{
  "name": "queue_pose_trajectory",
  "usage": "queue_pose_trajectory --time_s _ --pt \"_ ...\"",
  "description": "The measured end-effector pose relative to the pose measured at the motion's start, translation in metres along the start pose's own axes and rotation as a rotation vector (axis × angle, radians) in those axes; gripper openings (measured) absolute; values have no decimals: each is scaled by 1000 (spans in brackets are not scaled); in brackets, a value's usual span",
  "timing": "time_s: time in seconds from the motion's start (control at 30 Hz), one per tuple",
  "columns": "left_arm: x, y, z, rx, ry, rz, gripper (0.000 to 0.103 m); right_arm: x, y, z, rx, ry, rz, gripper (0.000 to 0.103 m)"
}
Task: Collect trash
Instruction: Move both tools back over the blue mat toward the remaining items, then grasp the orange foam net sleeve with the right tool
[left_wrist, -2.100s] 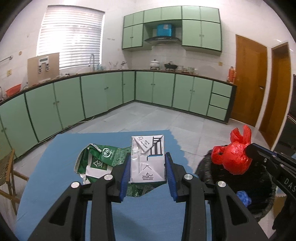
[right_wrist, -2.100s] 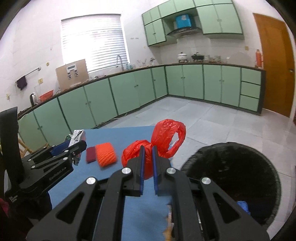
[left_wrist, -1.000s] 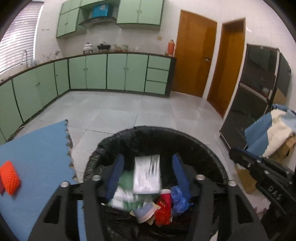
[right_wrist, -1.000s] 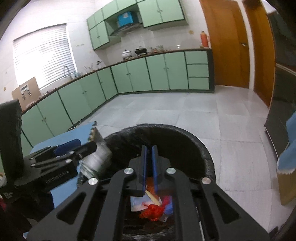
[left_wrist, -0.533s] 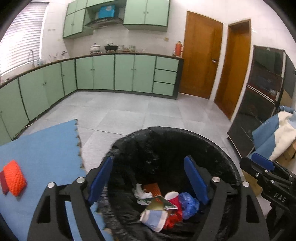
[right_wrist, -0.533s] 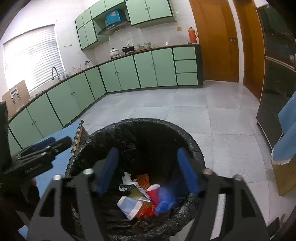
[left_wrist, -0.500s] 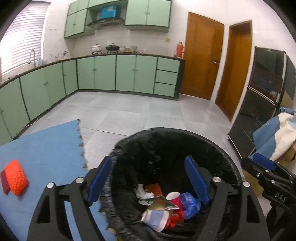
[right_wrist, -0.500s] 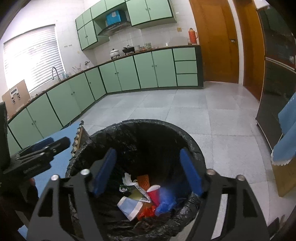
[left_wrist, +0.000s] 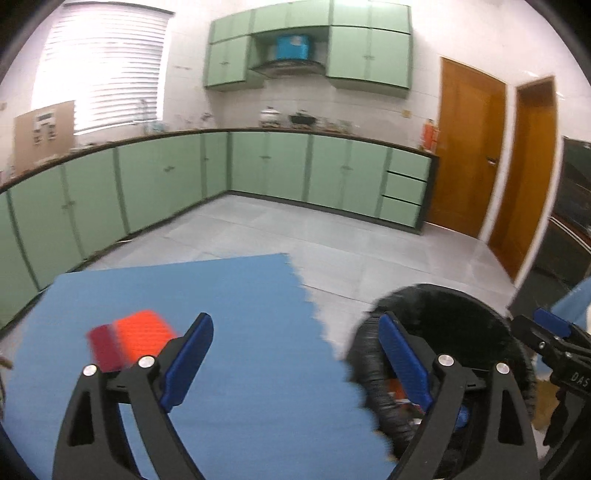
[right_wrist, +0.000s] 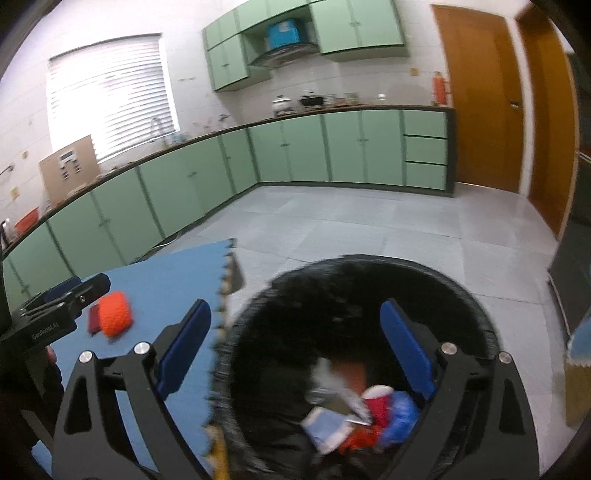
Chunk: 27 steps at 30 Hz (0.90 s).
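Green-cabinet kitchen, "DAS" on right tool (left_wrist: 546, 334) (partly legible lettering)

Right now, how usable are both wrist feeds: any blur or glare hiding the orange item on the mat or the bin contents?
Left wrist: motion blur smears the orange item and bin; window blown out. Right wrist: bin contents smeared, only colours readable; the orange item is softer but locatable. Both show fisheye bending and dark corners.
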<state>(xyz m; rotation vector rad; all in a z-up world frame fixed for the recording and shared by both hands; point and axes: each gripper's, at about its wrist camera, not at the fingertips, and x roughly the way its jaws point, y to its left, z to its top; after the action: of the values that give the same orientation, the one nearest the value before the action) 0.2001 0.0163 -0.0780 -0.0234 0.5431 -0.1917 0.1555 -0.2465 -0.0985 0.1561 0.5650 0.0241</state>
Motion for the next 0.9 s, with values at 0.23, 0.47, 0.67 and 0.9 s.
queue_pose_trajectory --time_s 0.23,0.47,0.67,0.9 --pt "-18 82 -7 -58 -11 152 89 24 78 8 -72 9 108 90" --pt "-22 151 -23 -107 -1 275 89 54 150 8 -146 33 186 90" --pt "-18 186 -33 -137 10 336 89 85 199 3 -187 64 236 90" --pt "-8 215 -48 -167 46 378 89 120 245 -8 -244 104 270 90"
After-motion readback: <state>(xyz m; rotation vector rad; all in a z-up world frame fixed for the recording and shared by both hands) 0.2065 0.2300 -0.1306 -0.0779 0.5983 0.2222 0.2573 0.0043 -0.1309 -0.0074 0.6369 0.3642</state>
